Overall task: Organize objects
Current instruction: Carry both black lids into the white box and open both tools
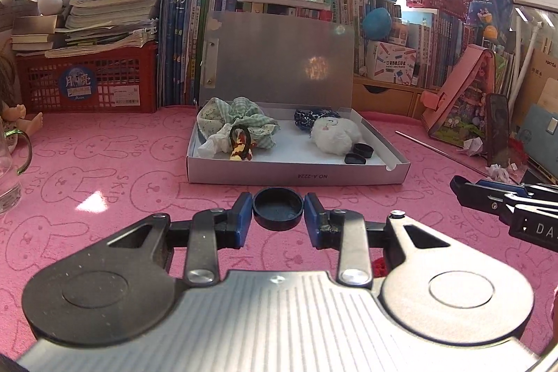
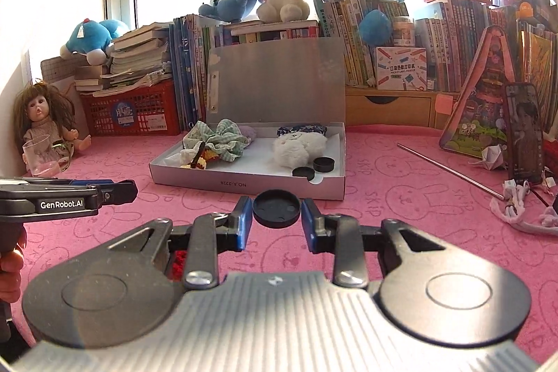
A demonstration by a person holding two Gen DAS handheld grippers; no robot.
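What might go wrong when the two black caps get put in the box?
1. Each gripper pinches its black cap only by the edges: the left gripper holds one cap, the right gripper another. Either might slip out.
2. The box already has two caps near its front right corner, so the new ones might knock them.

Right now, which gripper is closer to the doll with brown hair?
Left. The doll sits at the far left edge of the table; the left gripper is on that side, and the right gripper is farther right, in front of the box.
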